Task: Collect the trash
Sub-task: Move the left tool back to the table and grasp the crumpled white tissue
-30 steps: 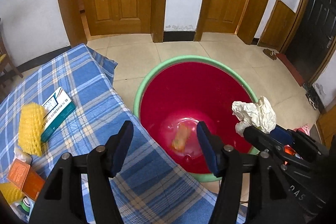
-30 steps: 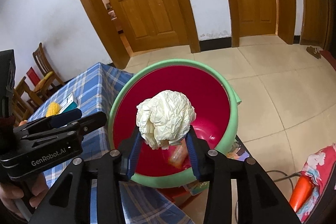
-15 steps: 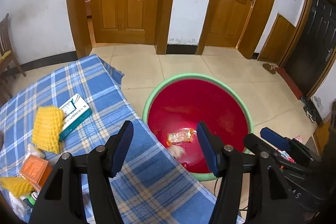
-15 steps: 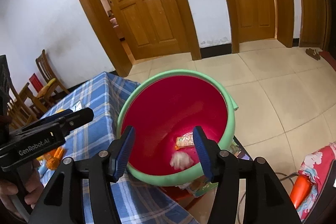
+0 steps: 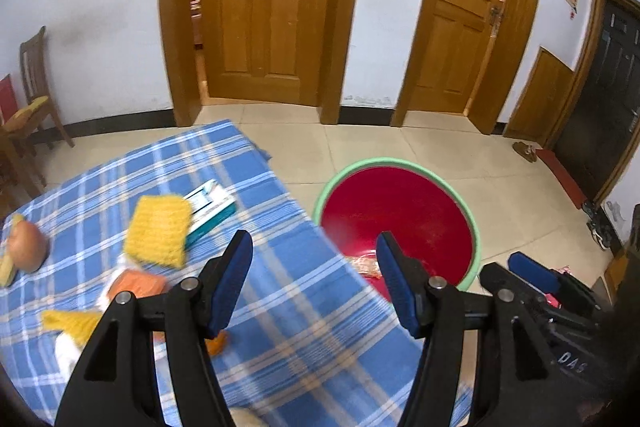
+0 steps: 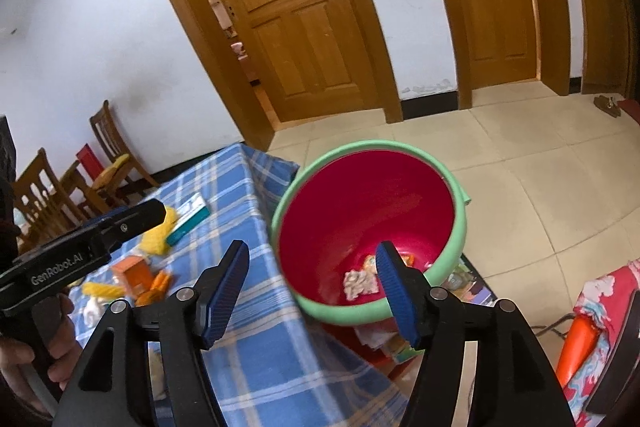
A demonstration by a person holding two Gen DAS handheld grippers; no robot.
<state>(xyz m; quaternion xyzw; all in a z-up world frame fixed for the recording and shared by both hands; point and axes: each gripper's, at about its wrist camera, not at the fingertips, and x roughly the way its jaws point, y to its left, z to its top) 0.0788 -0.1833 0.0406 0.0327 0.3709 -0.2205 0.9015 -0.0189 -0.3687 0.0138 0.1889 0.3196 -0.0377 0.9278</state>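
While the crumpled white paper wad (image 6: pixel 361 280) lies inside the red, green-rimmed plastic bucket (image 6: pixel 460 227), the right gripper (image 6: pixel 310 293) is opening, empty; the left gripper (image 5: pixel 312 283) gapes empty. Next, probably, the blurred yellow foam net (image 5: pixel 158 230) on the blue checked tablecloth (image 5: pixel 288 311).

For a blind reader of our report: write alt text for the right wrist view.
A crumpled paper ball and a wrapper lie in a red bucket with a green rim. Nearer, the right gripper is opening with nothing between its fingers. Left of the bucket, a blue plaid table holds scattered litter.
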